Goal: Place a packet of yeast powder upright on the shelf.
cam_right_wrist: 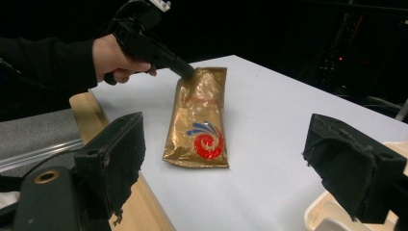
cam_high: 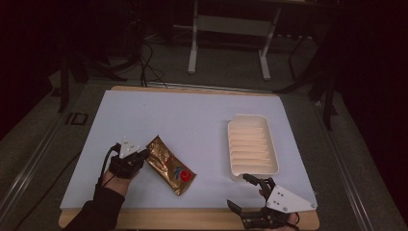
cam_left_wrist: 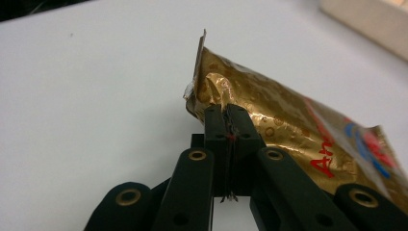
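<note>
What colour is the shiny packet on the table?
The packet is gold, with a red and blue swirl and red lettering. The right gripper view shows it best.

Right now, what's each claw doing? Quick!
Left gripper: shut on the gold packet, at its corner.
Right gripper: open, holding nothing.

Gold foil pouch [cam_high: 169, 164], corner apparently pinched

The packet [cam_right_wrist: 201, 120] is shiny gold with a red and blue swirl and red lettering; the tray [cam_high: 252, 144] is cream.
</note>
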`<action>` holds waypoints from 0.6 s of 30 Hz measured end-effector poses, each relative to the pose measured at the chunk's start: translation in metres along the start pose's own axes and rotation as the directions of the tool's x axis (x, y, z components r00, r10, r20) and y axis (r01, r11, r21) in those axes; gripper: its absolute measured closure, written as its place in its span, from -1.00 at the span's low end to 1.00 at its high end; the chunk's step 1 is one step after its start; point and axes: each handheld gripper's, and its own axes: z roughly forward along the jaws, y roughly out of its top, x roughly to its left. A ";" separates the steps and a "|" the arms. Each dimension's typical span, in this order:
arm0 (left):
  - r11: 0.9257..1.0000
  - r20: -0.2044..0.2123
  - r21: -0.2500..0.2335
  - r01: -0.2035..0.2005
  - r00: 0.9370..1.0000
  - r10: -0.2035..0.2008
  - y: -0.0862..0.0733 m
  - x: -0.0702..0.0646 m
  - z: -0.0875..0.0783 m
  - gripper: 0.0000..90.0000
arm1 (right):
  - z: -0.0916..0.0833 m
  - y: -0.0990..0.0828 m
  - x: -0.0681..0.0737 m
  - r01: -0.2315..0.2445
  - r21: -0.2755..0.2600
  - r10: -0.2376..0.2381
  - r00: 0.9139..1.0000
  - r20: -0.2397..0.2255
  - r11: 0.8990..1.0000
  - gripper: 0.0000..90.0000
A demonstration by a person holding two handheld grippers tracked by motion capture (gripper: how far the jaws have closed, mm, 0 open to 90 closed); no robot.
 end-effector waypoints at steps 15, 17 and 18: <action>0.989 -0.004 -0.114 -0.092 0.996 0.092 0.015 -0.033 -0.024 0.99 | -0.001 0.000 -0.001 -0.010 -0.001 0.010 1.000 0.015 1.000 -0.66; 0.987 -0.002 -0.121 -0.108 0.994 0.108 0.017 -0.037 -0.026 0.99 | -0.001 0.000 -0.001 -0.007 -0.001 0.007 1.000 0.015 1.000 -0.66; 0.986 0.003 -0.126 -0.110 0.994 0.111 0.017 -0.039 -0.027 0.99 | -0.001 0.000 -0.001 -0.003 0.000 0.003 1.000 0.015 1.000 -0.66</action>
